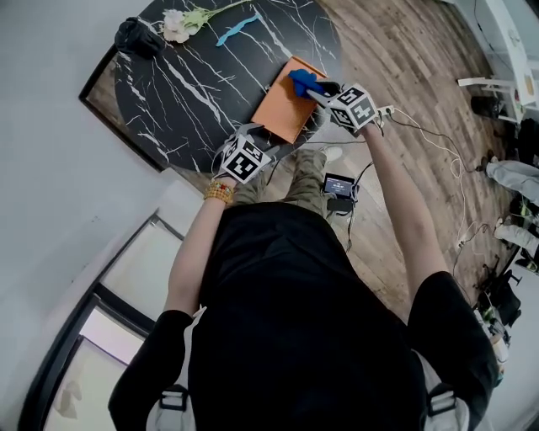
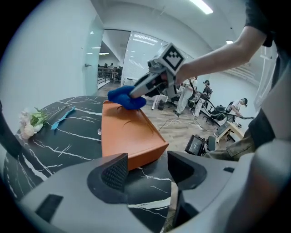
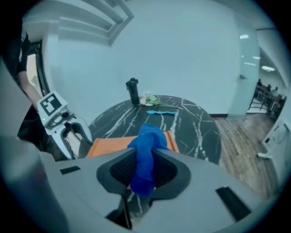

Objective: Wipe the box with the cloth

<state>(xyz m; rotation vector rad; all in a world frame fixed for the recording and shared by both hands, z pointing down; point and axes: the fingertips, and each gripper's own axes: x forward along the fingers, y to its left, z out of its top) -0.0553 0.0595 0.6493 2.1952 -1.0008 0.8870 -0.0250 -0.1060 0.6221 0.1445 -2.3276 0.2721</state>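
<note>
An orange box lies flat on the black marble table, close to its near edge. My right gripper is shut on a blue cloth, and the cloth rests on the box's far right part. In the right gripper view the cloth hangs bunched between the pads, over the box. My left gripper stands open just before the box's near end. In the left gripper view its jaws are apart with the box beyond them, and nothing is pressed.
A black bottle, white flowers and a blue strip sit at the table's far side. Beside the table are wooden floor, cables and a small screen device. Other people stand far off in the room.
</note>
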